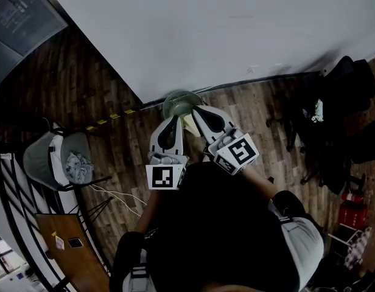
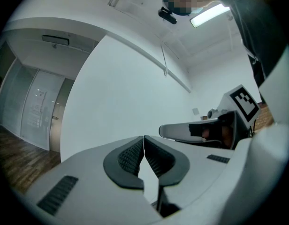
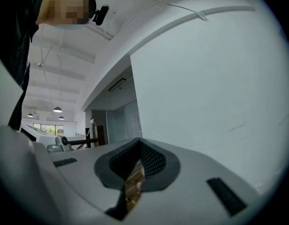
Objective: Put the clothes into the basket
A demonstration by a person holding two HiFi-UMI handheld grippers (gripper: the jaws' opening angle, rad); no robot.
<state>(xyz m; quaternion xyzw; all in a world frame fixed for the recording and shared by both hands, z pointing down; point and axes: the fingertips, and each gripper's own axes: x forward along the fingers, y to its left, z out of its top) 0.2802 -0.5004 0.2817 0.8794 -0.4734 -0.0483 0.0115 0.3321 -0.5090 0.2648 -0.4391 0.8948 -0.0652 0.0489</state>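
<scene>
In the head view both grippers are held side by side in front of the person's dark torso, pointing at the white wall. My left gripper point(image 1: 175, 118) is shut with nothing between its pads; its own view shows the tips point(image 2: 143, 138) meeting against bare wall. My right gripper point(image 1: 196, 109) is shut and empty too, with its ribbed pads point(image 3: 149, 159) closed. A round green basket point(image 1: 175, 102) stands on the floor at the foot of the wall, partly hidden behind the tips. Something pale yellow point(image 1: 189, 123) shows between the grippers. Crumpled light clothes point(image 1: 78, 166) lie in a grey hamper point(image 1: 42, 158) at the left.
A white wall point(image 1: 236, 29) fills the top of the head view, above dark wood flooring. Black office chairs point(image 1: 333, 120) stand at the right. A wooden table point(image 1: 75, 257) is at the lower left. Yellow-black tape point(image 1: 108, 120) and a pale cable point(image 1: 117, 194) lie on the floor.
</scene>
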